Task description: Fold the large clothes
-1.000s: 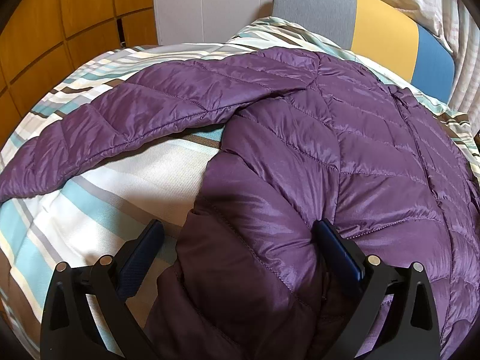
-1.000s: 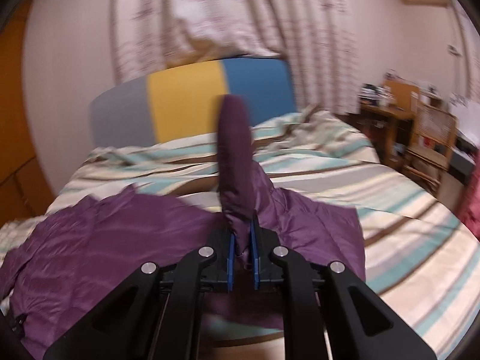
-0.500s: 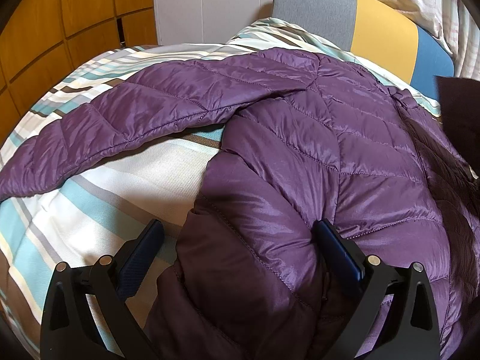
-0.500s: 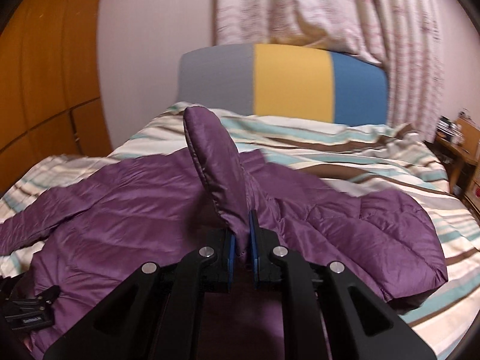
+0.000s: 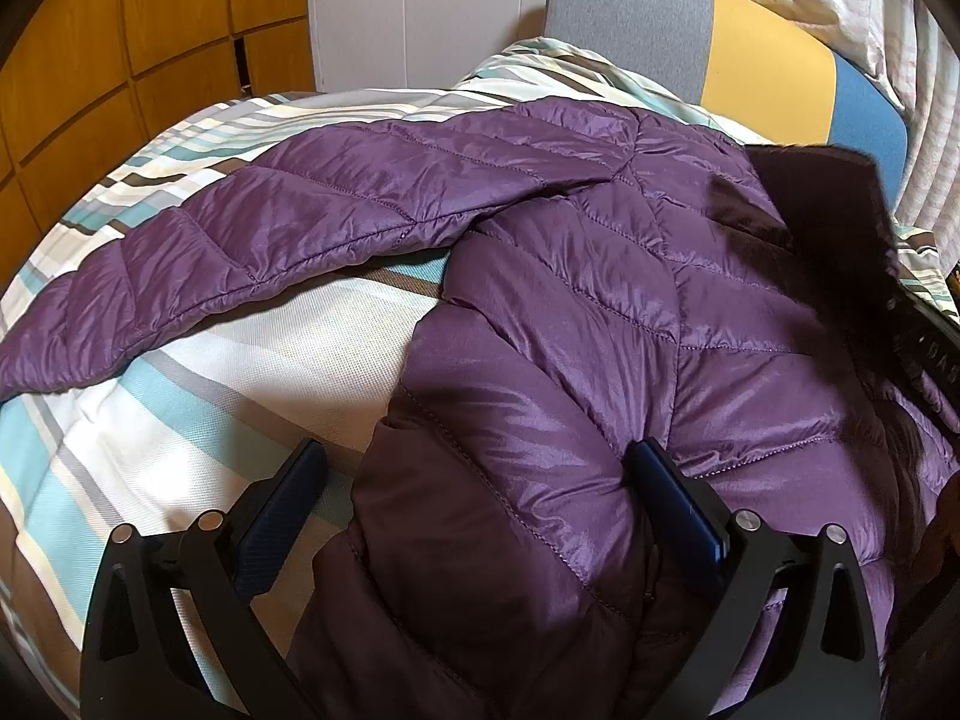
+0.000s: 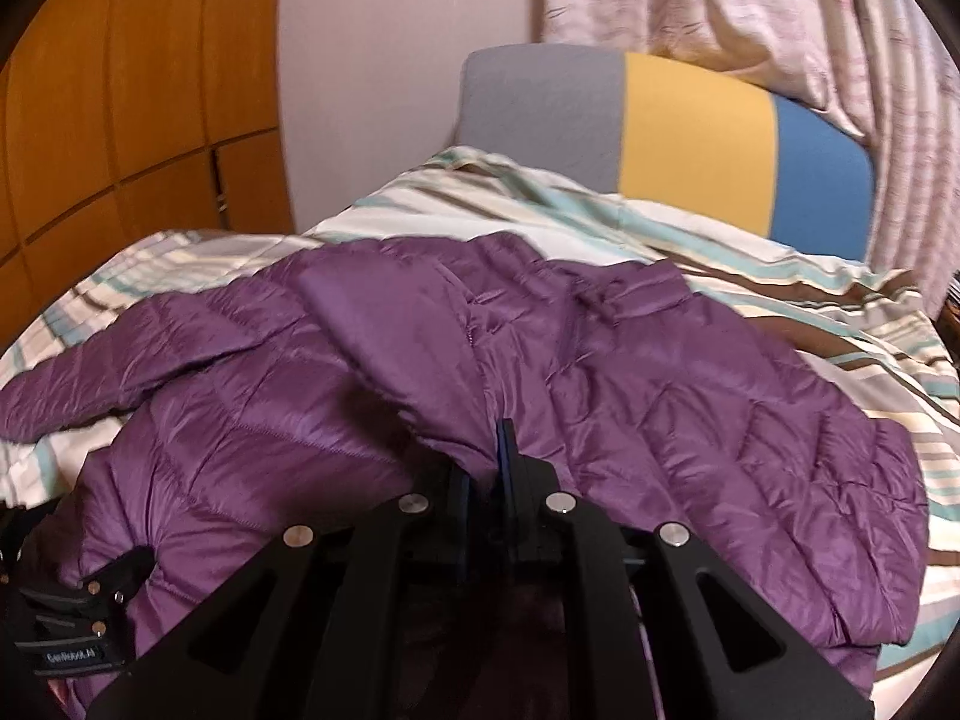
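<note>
A purple quilted puffer jacket (image 5: 600,312) lies spread on a striped bed. Its left sleeve (image 5: 252,246) stretches out to the left over the bedding. My left gripper (image 5: 480,510) is open, its jaws wide apart astride the jacket's lower left corner, which bulges between them. My right gripper (image 6: 483,468) is shut on a fold of the jacket's right sleeve (image 6: 444,360), laid across the jacket's front (image 6: 690,420). The right gripper's dark body shows at the right edge of the left wrist view (image 5: 924,348).
The striped bedding (image 5: 180,396) covers the bed. A grey, yellow and blue headboard (image 6: 678,138) stands at the far end. Orange wooden cabinets (image 5: 120,48) line the left wall. Patterned curtains (image 6: 780,18) hang at the right.
My right gripper has swung left and down, carrying the raised sleeve over the jacket's body and laying it flat. My left gripper has stayed still and open.
</note>
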`<state>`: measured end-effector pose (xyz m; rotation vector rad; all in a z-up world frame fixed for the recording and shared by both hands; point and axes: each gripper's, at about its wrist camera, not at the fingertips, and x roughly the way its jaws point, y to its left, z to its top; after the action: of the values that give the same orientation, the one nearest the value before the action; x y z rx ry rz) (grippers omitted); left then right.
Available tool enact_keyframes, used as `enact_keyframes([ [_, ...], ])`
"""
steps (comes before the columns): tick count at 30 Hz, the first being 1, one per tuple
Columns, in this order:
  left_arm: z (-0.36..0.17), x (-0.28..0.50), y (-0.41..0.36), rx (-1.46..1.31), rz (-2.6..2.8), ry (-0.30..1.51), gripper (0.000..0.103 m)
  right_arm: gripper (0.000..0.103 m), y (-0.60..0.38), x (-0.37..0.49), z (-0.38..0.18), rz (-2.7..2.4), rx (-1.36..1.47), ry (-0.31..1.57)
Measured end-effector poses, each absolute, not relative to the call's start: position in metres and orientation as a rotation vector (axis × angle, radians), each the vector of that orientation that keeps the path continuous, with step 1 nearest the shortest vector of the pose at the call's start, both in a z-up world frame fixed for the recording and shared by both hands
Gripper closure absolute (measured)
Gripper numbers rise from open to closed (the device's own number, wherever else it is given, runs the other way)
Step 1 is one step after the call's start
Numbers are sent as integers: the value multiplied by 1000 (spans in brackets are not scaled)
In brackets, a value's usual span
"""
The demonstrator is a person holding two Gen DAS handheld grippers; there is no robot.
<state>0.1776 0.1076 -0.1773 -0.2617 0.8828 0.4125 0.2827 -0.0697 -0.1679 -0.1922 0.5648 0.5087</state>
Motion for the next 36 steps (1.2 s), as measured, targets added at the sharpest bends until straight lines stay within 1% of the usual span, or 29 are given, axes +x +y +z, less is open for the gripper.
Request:
enact_keyframes([
  [5, -177, 178, 107, -262, 412, 883, 3, 95, -55, 292, -184, 550, -262, 632],
  [9, -177, 178, 107, -262, 413, 883, 3, 92, -46, 301, -199, 572, -303, 712],
  [14, -177, 178, 107, -263, 412, 884, 3, 81, -44, 297, -200, 580, -324, 716],
  [15, -177, 178, 107, -262, 412, 884, 3, 77, -46, 295, -199, 586, -322, 710],
  [16, -177, 178, 107, -262, 413, 886, 3, 66, -48, 292, -197, 599, -314, 702],
  [17, -176, 179, 108, -264, 412, 889, 3, 58, -52, 289, -194, 617, -297, 694],
  [18, -176, 178, 107, -265, 412, 891, 3, 47, -56, 285, -191, 630, -282, 688],
  [23, -159, 177, 104, -253, 414, 914, 3, 47, -89, 261, -171, 645, -206, 641],
  [28, -111, 180, 74, -222, 366, 755, 3, 49, -148, 252, -159, 497, -81, 611],
  [31, -100, 203, 53, -193, 308, 728, 3, 51, -186, 252, -163, 361, 4, 621],
  [33, -102, 227, 39, -164, 274, 732, 4, 54, -209, 253, -169, 295, 73, 644],
  [34, -106, 242, 32, -150, 266, 735, 9, 54, -219, 254, -171, 273, 120, 657],
  [35, -110, 252, 30, -143, 263, 743, 13, 54, -227, 254, -173, 260, 154, 665],
  [36, -115, 266, 27, -137, 259, 759, 22, 54, -237, 253, -176, 242, 200, 672],
])
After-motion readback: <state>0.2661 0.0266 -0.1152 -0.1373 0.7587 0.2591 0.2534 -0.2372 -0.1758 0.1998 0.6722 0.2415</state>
